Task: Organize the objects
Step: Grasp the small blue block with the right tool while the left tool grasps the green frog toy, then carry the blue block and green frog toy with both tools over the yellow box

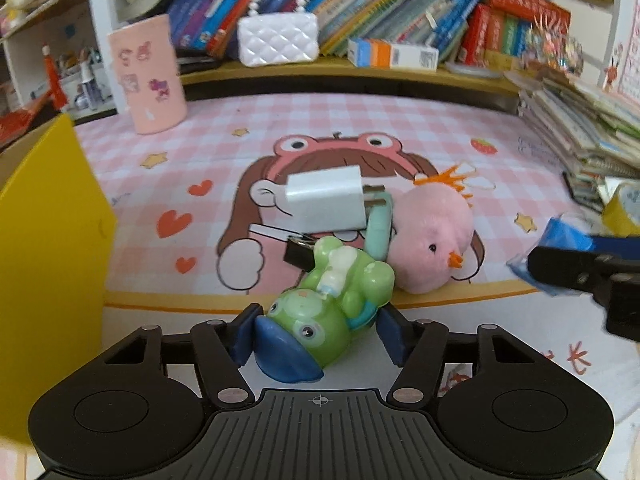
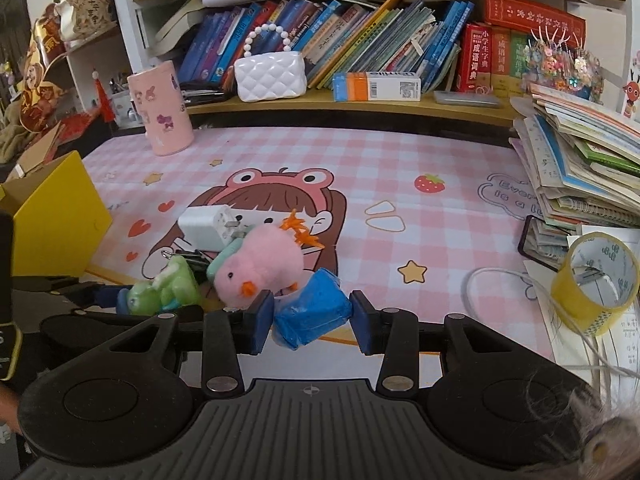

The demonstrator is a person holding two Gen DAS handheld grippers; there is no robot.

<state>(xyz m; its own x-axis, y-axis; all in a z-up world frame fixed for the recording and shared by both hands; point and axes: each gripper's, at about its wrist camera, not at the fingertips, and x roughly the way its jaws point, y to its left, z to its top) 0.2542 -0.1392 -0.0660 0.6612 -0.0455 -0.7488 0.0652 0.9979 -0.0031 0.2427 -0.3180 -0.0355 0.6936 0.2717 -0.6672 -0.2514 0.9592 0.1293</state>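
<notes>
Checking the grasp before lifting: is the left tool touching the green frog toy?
Touching. The left wrist view shows the left tool with both blue pads pressed against the green frog toy, no gap either side.

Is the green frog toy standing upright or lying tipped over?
Tipped over: the green frog toy lies with its face toward the left claw, feet pointing away.

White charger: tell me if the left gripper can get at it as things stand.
Probably not yet. The left gripper has its fingers shut on the green frog toy, so it has no free grip. The white charger lies beyond the frog, against the pink plush chick; the frog must be set down first.
</notes>
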